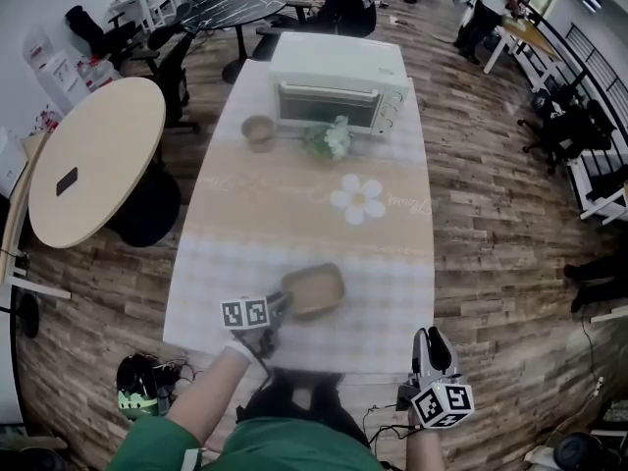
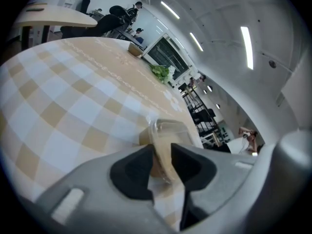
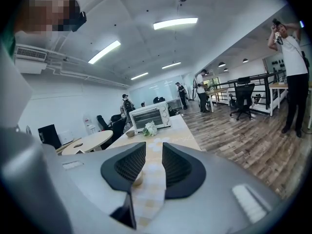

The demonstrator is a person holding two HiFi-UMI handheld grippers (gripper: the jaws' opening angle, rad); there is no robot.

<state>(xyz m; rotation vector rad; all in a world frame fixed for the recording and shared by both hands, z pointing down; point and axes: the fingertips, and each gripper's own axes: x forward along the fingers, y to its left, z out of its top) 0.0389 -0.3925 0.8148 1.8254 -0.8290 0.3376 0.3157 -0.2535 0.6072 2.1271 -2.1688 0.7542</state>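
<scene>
Right tongs (image 1: pixel 432 343): off near edge of surface (image 1: pixel 294 229), narrow gap between jaws, nothing in it.

Left tongs (image 2: pixel 163 161): clamped on near wall of clear container (image 2: pixel 168 130), one jaw inside, one outside.

Container: near end of surface, brown contents, directly ahead of left tongs, well apart from right tongs. Resting or raised: cannot tell.

Judgement: thin wall likely flexes. Moderate squeeze, level carriage, no tilt advised.

Beyond: flower mat (image 1: pixel 357 198), plant (image 1: pixel 329 137), bowl (image 1: pixel 259 130), oven (image 1: pixel 339 81) at far end.
</scene>
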